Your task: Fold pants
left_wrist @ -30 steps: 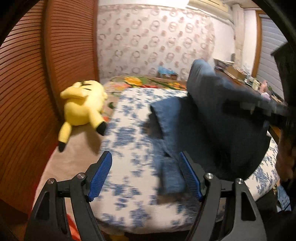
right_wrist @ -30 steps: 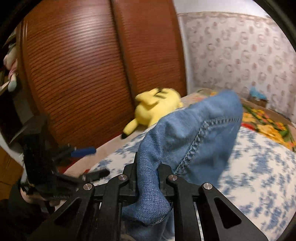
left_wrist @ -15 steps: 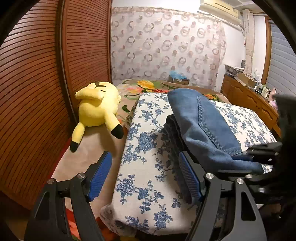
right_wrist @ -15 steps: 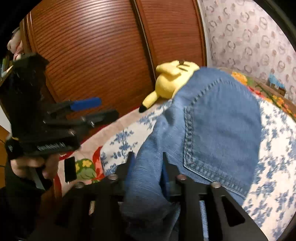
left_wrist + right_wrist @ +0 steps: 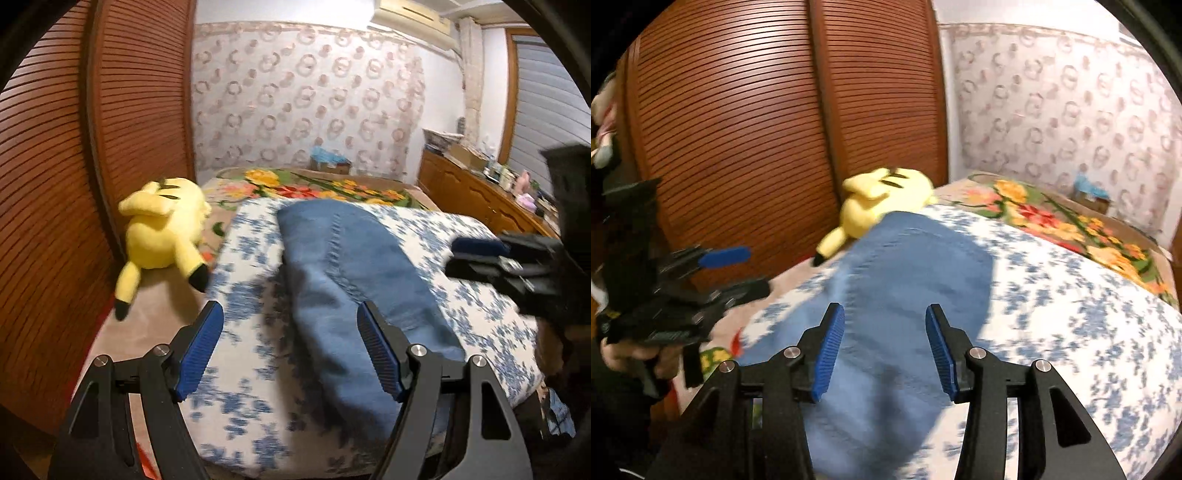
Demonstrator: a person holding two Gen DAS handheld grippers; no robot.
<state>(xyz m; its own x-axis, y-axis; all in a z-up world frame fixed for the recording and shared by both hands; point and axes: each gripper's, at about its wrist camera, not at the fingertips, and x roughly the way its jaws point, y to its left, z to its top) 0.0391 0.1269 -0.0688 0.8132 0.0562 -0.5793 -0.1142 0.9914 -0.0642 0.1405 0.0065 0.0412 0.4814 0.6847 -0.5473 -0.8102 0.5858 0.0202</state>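
My right gripper has let go of the jeans, jaws opening, empty; this fold now lies flat

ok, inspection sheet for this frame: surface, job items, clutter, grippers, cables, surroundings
Surface: bed with a blue floral quilt; a brighter flowered blanket lies beyond it.
Job's things: folded jeans lie flat on the quilt, back seam up.
Clutter: yellow plush toy beside the quilt, against the wardrobe; small box at the far end of the bed.
Grippers: left gripper open, nothing pinched; right gripper opening, pads clear of the jeans below.
Cables: nothing seen.
Surroundings: slatted wooden wardrobe doors, patterned wall, wooden dresser with small items, air conditioner.
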